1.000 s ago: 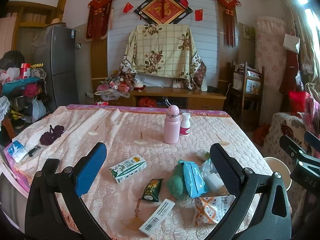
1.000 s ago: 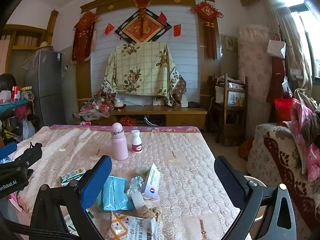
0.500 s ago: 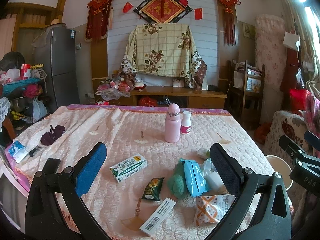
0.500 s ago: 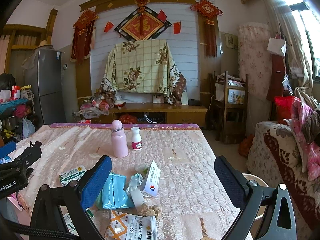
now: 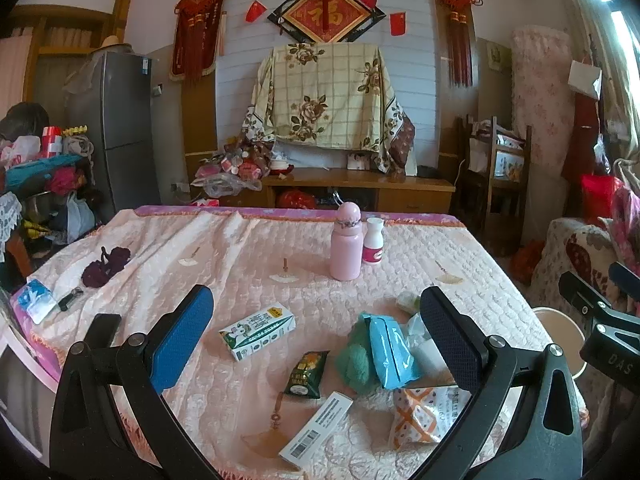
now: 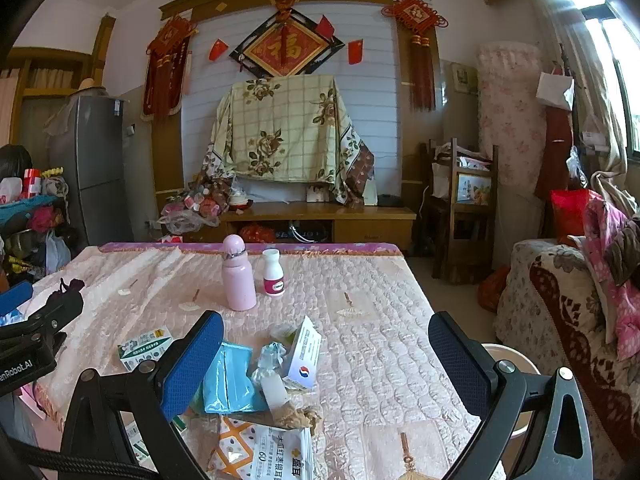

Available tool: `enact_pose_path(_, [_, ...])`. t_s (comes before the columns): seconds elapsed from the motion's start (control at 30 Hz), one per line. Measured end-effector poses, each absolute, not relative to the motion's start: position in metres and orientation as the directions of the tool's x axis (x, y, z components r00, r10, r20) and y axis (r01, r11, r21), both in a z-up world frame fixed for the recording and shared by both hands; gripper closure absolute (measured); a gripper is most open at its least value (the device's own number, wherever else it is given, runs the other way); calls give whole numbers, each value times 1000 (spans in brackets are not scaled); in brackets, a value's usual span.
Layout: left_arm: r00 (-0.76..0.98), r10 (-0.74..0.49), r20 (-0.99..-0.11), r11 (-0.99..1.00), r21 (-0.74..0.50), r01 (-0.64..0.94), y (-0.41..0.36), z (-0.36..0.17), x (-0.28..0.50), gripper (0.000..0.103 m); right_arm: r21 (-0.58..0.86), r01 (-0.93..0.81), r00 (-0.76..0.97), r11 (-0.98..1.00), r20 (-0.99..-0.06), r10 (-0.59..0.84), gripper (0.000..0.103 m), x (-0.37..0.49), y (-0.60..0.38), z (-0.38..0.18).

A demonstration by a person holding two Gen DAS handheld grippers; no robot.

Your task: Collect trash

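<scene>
The desk (image 5: 248, 248), covered by a pink quilted cloth, showed almost no change against the frames one second and half a second before: every item lay where it had been, and both cameras had shifted only slightly. In judgement, collection had not yet begun and both tools were in the approach stage.

The bin (image 6: 516, 364), a pale round container, stood on the floor just beside the desk's right edge, partly hidden behind the right tool's finger.

The left tool (image 5: 316, 332) remained wide open and empty, held above the near desk edge. The right tool (image 6: 326, 360) likewise remained wide open and empty.

The trash lay clustered at the near right part of the desk:
- an orange-patterned packet (image 5: 424, 412) at the near edge;
- a blue wipes pack (image 5: 390, 350), touching a green crumpled wad (image 5: 354, 364);
- a milk carton (image 5: 258, 330), apart to the left;
- a white barcode box (image 5: 318, 432);
- a white upright carton (image 6: 304, 356);
- a dark green snack sachet (image 5: 306, 374).

The pink bottle (image 5: 346, 244) and the small white bottle (image 5: 373, 246) stood upright further back, touching or nearly so; these probably are not trash.
</scene>
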State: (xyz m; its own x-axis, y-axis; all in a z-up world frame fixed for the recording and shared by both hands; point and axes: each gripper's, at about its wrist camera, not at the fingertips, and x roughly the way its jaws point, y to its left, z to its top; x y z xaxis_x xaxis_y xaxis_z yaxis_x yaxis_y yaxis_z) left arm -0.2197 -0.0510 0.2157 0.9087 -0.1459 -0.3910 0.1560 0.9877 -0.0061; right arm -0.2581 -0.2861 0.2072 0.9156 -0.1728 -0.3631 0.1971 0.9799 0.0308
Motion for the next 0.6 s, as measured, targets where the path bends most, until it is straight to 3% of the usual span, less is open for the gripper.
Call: enact_pose_path(0.6, [901, -141, -411, 988, 0, 155, -51, 205, -219, 0, 33, 181, 901, 983, -405, -152, 1, -251, -286, 195])
